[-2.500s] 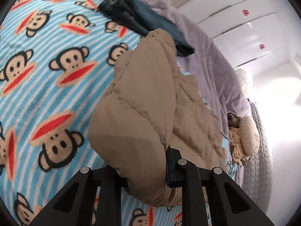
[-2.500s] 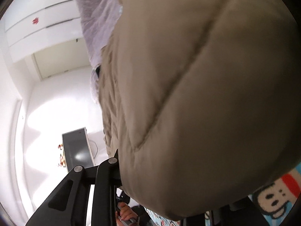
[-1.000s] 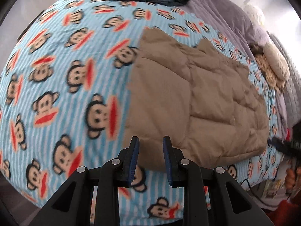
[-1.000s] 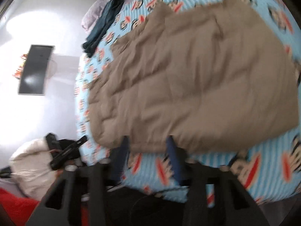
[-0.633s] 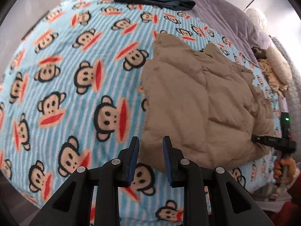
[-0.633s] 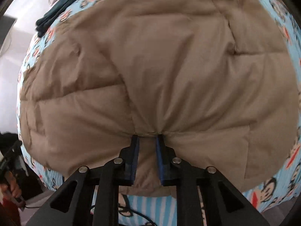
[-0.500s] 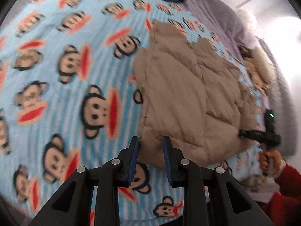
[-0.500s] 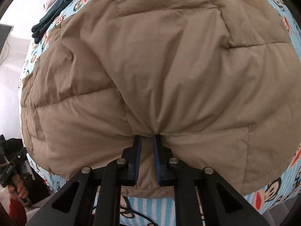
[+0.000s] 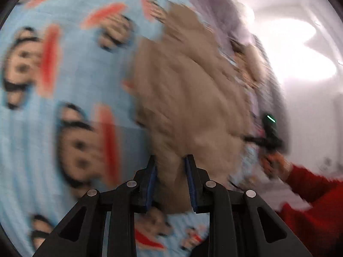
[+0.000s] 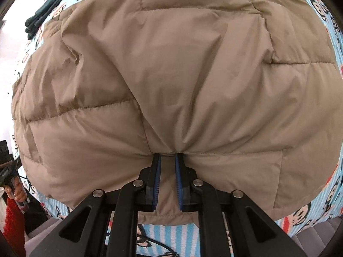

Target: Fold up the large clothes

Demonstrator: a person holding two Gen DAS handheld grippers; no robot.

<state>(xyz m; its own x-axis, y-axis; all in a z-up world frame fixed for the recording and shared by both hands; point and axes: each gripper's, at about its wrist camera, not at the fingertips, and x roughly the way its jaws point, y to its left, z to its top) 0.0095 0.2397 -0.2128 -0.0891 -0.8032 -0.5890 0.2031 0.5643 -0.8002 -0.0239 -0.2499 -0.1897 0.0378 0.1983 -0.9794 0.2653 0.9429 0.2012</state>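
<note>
I'm looking straight down the right gripper and its jaws are pinching a pleat of the tan quilted jacket right at the near hem, the padding bunching and fanning away from the tips. Ahead of those jaws, the jacket is lying spread across the bed, on the blue striped monkey blanket, which is showing only as a rim around the fabric and below the jaws.

On the other side, I'm seeing the left gripper through heavy blur. Its jaws are standing a little apart with a ridge of the jacket's edge sitting between them, and the blue pads appear to be pressing on it, though I'm judging that through the smear. To the right of those jaws, the person's hand in a red sleeve is working the right gripper at the far corner of the same hem.

So I'm reading this as early going: both near corners are being taken up, but the jacket is lying wide, one loose layer as far as I can see, with no crease made yet. The fold itself, carrying this hem up and over toward the far edge, is all still to do, and any further halving after that. Beyond the jacket, dark folded clothes are lying to the upper left of the right jaws.
</note>
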